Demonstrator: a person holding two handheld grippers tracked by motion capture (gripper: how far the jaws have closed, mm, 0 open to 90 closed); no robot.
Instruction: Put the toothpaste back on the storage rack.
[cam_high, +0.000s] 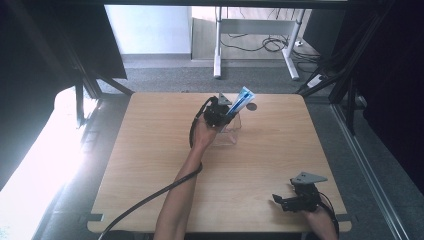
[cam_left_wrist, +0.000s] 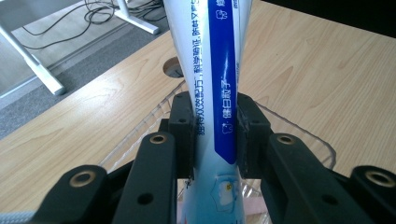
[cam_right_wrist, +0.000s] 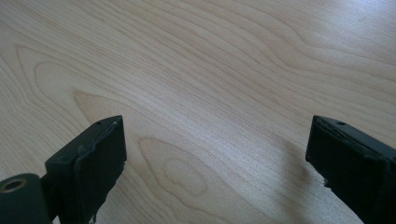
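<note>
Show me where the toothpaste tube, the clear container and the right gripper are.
toothpaste tube (cam_left_wrist: 223, 93): left gripper view, blue stripe on its body.
clear container (cam_high: 233, 131): high view, its right wall.
right gripper (cam_high: 278, 201): high view, between its open jaws.

The person's left forearm (cam_high: 181, 185) reaches far forward, its left gripper (cam_left_wrist: 215, 126) clamped tight on something slim between the jaws, while the right hand (cam_high: 320, 220) stays low near the table's near edge with the right gripper (cam_right_wrist: 215, 154) spread wide.
</note>
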